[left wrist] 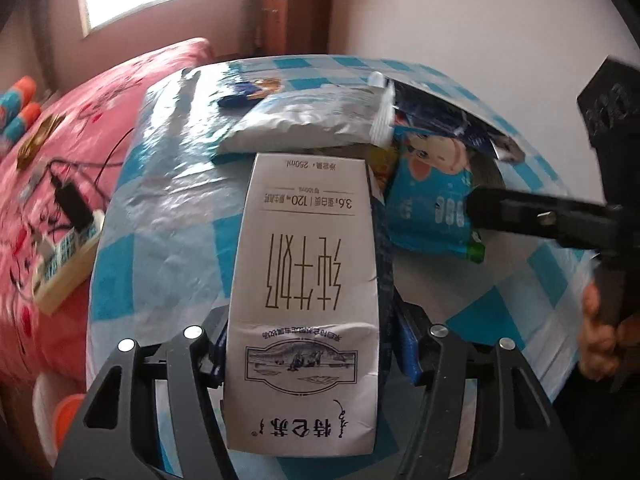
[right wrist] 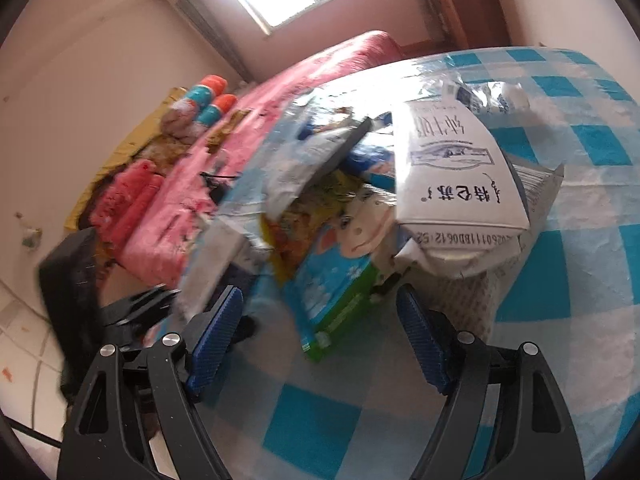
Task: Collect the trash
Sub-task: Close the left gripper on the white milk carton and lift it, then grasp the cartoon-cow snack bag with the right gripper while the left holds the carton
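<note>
Left wrist view: the left claw [left wrist: 306,344] pinches a white milk carton [left wrist: 306,280] at lower centre, its blue pads against both sides, over the blue-checked table [left wrist: 168,208]. A blue cartoon snack bag [left wrist: 428,200] lies right of centre, with the right claw's finger on it.

Right wrist view: the right claw [right wrist: 320,328] stands spread at the bottom, empty, snack bag [right wrist: 336,280] just beyond. The milk carton [right wrist: 452,172] sits upper right; a pink bed [right wrist: 256,120] lies at left.

The tall white printed milk carton [left wrist: 304,304] covers the left gripper's blue ribbed pads, so contact there is unreadable. Behind the carton, a blue cartoon snack packet [left wrist: 430,204] is half hidden. Beside it, the pink bedspread [right wrist: 168,220] smears into blur.
</note>
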